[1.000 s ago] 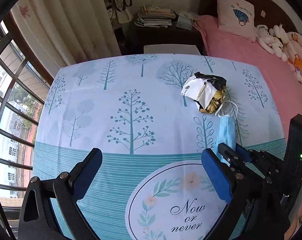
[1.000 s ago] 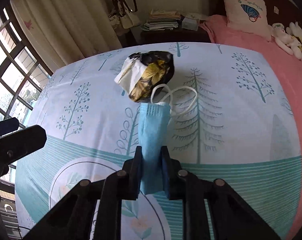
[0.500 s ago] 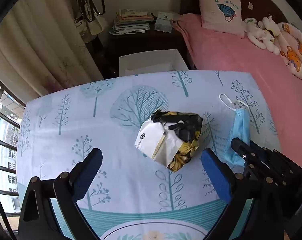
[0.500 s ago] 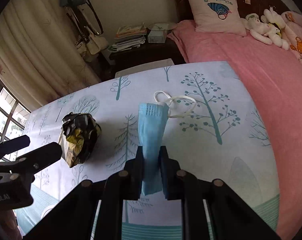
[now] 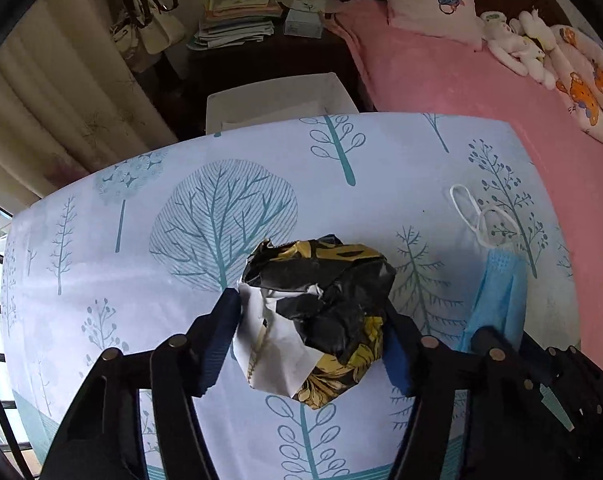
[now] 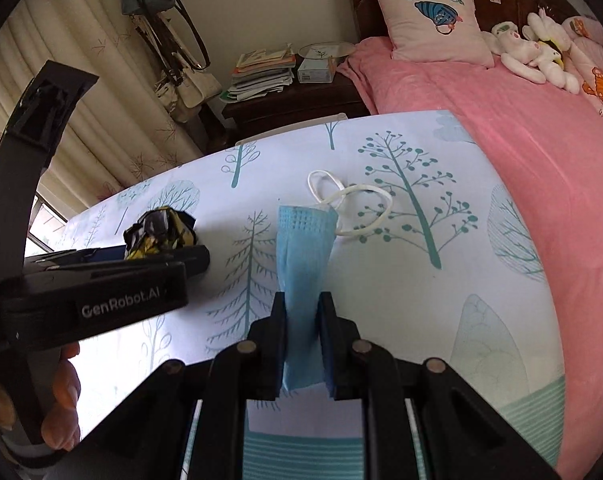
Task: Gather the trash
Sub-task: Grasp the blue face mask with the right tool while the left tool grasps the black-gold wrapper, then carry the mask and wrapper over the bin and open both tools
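Note:
A crumpled black, gold and white wrapper [image 5: 321, 276] lies on the tree-print tablecloth [image 5: 141, 240]. My left gripper [image 5: 311, 312] points down over it; its jaws are closing, and both blue pads touch the wrapper's sides. In the right wrist view the wrapper [image 6: 159, 232] shows just past the left gripper [image 6: 173, 258]. My right gripper [image 6: 303, 300] is shut on a folded blue face mask [image 6: 305, 248], whose white ear loops [image 6: 349, 200] rest on the cloth. The mask [image 5: 501, 292] is also visible at the right of the left wrist view.
A white bin [image 5: 277, 100] stands just past the table's far edge. Behind it is a dark nightstand with stacked papers [image 5: 237, 20]. A pink bed [image 5: 461, 80] runs along the right side. Curtains and hanging bags [image 6: 173, 60] fill the left. A hand [image 6: 61, 400] holds the left gripper.
My left gripper moved forward over the wrapper, dropped toward it and narrowed from wide open until its pads reached the wrapper's sides. My right gripper shifted right with the mask still in it.

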Motion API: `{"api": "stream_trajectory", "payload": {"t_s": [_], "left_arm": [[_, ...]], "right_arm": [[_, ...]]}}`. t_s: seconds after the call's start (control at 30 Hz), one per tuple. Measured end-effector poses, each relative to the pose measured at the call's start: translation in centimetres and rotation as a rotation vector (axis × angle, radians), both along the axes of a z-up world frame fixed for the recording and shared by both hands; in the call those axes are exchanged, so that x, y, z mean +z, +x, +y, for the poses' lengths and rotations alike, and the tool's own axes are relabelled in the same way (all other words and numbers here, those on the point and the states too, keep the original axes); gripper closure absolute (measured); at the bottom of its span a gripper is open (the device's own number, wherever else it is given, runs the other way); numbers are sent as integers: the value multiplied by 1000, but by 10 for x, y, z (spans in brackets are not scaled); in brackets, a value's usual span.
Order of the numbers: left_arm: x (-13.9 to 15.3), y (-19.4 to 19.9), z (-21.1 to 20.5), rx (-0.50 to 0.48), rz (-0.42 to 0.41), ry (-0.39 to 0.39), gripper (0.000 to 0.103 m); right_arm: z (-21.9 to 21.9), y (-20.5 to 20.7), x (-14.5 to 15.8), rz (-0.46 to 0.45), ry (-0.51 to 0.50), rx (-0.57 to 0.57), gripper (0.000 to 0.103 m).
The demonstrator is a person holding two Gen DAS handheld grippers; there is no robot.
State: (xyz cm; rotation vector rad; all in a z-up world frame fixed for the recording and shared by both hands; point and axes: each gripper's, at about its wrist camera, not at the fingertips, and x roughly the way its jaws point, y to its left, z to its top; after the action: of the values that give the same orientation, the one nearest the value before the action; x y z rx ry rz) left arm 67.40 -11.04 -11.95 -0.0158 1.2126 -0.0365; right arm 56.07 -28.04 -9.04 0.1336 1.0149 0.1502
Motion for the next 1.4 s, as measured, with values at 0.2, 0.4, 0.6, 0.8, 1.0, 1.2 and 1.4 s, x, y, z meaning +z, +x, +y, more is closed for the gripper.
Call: {"api": "stream_trajectory", "payload": {"t_s": [0.2, 0.4, 0.6, 0.8, 1.0, 1.2, 1.4], "left_arm": [[14, -29, 4, -1, -34, 18, 47], [50, -81, 9, -31, -93, 3, 47], [84, -154, 22, -56, -131, -45, 47], [116, -253, 57, -79, -157, -70, 47], [139, -353, 103, -92, -183, -76, 47], [145, -445, 141, -125, -200, -74, 47], [138, -522, 161, -160, -185, -65, 47]], "right_arm": [[3, -23, 4, 14, 2, 1, 89], [12, -63, 19, 10, 9, 1, 89], [37, -122, 46, -27, 16, -6, 89], [73, -200, 79, -65, 40, -23, 89], [109, -289, 99, -83, 54, -29, 89], [148, -380, 110, -92, 40, -25, 89], [178, -453, 112, -89, 47, 43, 89]]}}
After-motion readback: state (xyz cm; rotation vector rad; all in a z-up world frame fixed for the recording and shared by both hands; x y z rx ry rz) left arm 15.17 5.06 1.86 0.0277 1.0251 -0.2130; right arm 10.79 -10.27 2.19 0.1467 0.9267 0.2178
